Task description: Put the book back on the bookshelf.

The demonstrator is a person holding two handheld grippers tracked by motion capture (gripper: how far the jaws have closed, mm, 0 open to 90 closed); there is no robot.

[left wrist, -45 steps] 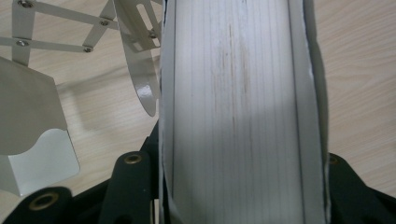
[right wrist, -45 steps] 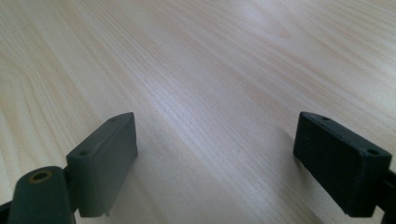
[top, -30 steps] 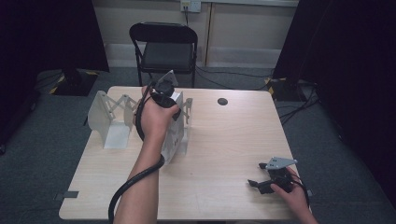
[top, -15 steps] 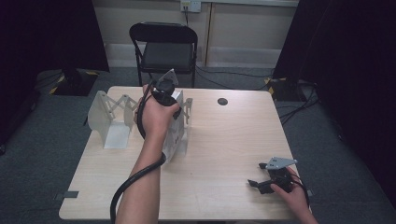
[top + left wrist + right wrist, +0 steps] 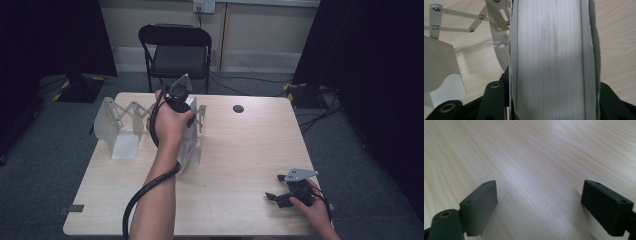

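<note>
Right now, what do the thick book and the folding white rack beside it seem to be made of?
Book: paper, matt; fine page lines and smudges show on its edge. Rack: probably thin painted metal, glossy white; riveted scissor strips and a light reflection suggest it, though plastic is possible.

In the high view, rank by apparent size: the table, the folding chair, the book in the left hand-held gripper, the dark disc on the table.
1. Table
2. Chair, though it stands farther from the camera
3. Book, partly hidden by the hand
4. Disc
</note>
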